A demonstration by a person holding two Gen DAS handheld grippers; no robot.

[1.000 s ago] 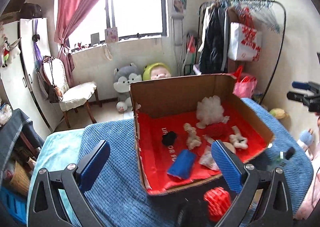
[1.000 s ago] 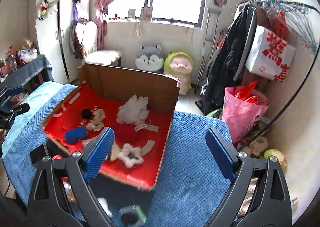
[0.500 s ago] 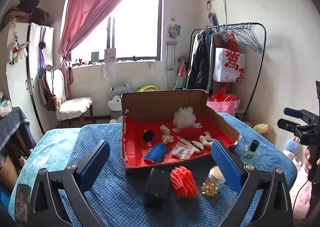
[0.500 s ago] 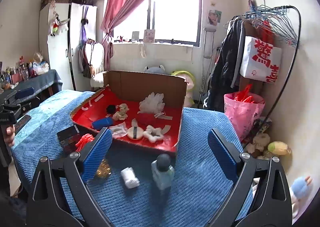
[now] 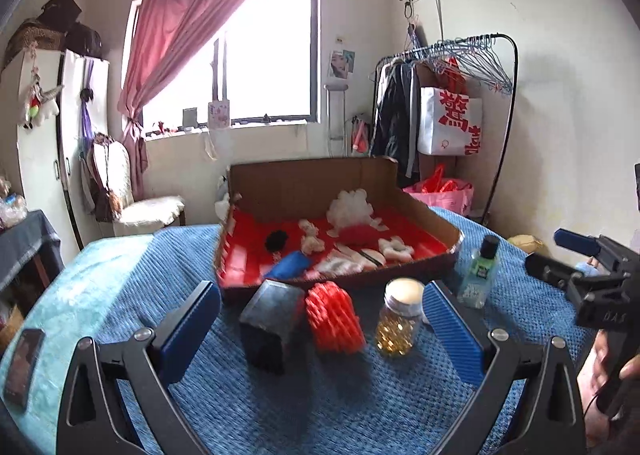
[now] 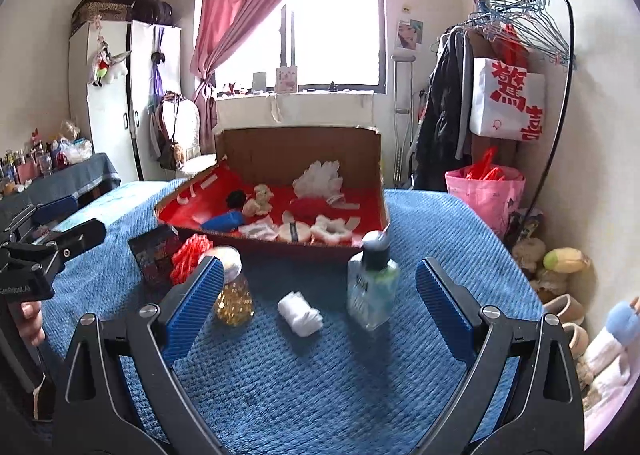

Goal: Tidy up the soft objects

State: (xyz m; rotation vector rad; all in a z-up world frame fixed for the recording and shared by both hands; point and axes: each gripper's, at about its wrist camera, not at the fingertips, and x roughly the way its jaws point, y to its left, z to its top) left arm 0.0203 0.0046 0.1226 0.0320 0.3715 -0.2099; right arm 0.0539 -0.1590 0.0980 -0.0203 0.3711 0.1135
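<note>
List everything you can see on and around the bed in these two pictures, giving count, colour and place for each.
Box: one, brown with red lining, on the bedspread, holding soft things.
Puff: one, white, at the box's back.
Roll: one, blue, front left in the box.
Pompom: one, black, left in the box.
Sponge: one, red, in front of the box.
Jar: one, clear with yellow beads, beside the sponge.
Bottle: one, pale green, dark cap, upright.
Cloth roll: one, white, between jar and bottle.
Bedspread: one, blue.
Left gripper: blue pads, open.
Right gripper: blue pads, open.
</note>
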